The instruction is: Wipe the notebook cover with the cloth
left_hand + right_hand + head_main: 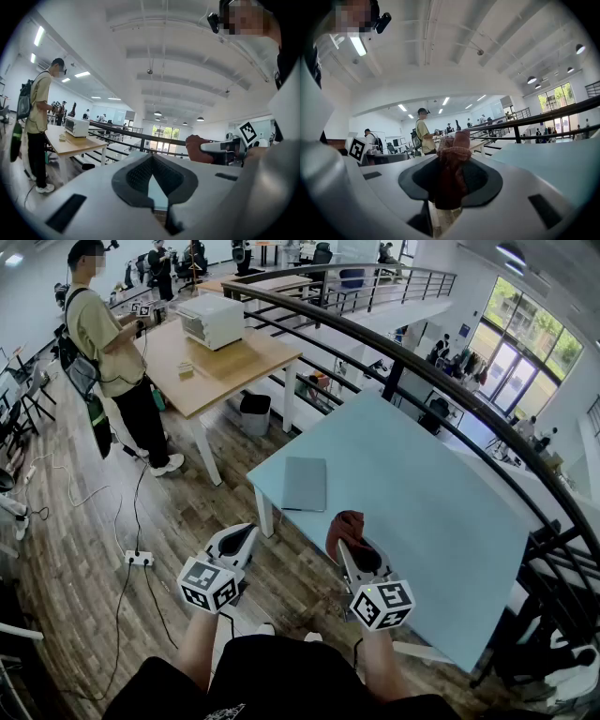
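Right gripper view: right hand-held gripper (450, 165) pinches cloth (456, 143) (left hand-held gripper (152, 158) pressed together).

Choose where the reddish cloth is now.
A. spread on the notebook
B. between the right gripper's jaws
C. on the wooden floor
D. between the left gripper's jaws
B: in its own view the right gripper pinches the cloth between its jaws; the notebook lies bare on the table.
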